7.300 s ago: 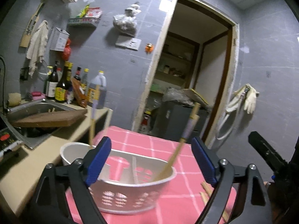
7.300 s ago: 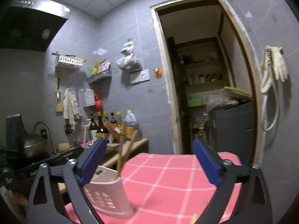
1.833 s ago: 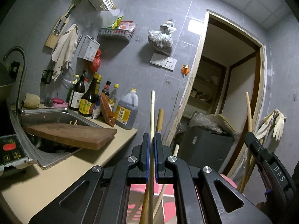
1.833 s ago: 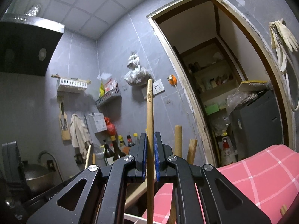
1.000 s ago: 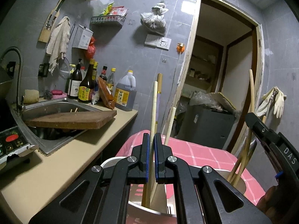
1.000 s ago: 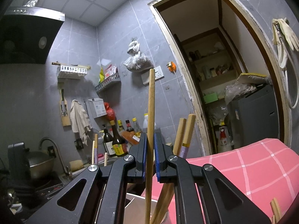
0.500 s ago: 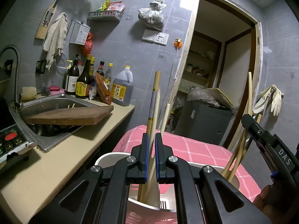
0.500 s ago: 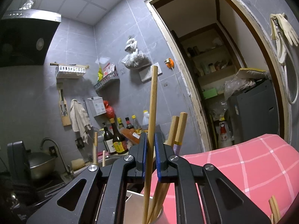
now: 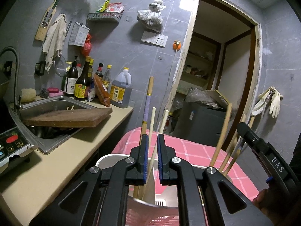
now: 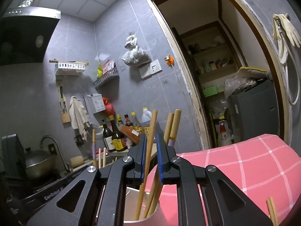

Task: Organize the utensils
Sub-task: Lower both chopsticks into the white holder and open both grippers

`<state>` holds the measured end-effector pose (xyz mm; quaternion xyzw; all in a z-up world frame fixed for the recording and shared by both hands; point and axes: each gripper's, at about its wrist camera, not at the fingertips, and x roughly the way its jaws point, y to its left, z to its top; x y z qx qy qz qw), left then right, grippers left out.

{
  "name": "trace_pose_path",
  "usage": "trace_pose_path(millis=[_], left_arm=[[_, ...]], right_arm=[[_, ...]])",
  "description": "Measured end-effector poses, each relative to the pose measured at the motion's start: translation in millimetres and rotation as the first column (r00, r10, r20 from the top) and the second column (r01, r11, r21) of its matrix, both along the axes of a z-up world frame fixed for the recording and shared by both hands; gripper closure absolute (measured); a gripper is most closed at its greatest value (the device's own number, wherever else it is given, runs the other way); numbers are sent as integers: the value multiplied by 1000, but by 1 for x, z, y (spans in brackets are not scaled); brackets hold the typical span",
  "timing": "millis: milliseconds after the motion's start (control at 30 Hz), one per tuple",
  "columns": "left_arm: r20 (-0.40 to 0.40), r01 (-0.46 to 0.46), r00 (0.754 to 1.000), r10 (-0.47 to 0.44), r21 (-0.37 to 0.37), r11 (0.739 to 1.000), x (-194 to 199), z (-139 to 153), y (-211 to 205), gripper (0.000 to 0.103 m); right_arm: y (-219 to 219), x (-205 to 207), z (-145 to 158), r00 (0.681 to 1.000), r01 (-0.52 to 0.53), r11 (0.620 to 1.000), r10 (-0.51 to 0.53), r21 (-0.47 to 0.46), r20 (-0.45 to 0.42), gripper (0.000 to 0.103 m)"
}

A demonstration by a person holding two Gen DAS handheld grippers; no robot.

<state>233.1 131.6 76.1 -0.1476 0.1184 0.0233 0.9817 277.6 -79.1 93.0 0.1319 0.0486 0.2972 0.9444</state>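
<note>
While the left gripper is hovering over the white holder, its blue-padded fingers are standing only narrowly apart, having just been opening a little. A pale chopstick is rising through the gap between them, with space showing on both sides, so the pads are not pressing on it. Its lower end is resting inside the holder, beside a purple-banded chopstick that is leaning in the same end compartment. The right gripper is likewise keeping a narrow gap, and a wooden chopstick is leaning loosely across it, its foot standing in the holder's other end among several more. The holder is sitting on a pink checked cloth. Two loose chopsticks are lying on the cloth at the lower right, apart from the holder.
</note>
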Motion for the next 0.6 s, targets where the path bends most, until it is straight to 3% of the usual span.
trace_pose_path(millis=[100, 167, 233, 333, 600], left_arm=[[1, 3, 1000, -3, -2, 1000, -2, 1, -1, 94], [-3, 6, 1000, -6, -4, 1000, -3, 2, -3, 91], [1, 16, 1000, -16, -6, 1000, -7, 4, -5, 81], [12, 31, 999, -31, -4, 1000, -14, 10, -10, 73], [8, 58, 998, -58, 36, 998, -29, 25, -36, 46]], right_arm=[[-2, -3, 1, 1000, 0, 1000, 0, -4, 3, 92], [-2, -4, 2, 1000, -6, 1000, 6, -8, 9, 80], [-5, -9, 4, 1000, -6, 1000, 7, -21, 18, 79], [-13, -17, 7, 1000, -5, 999, 6, -34, 31, 75], [-52, -38, 16, 999, 33, 998, -30, -58, 42, 47]])
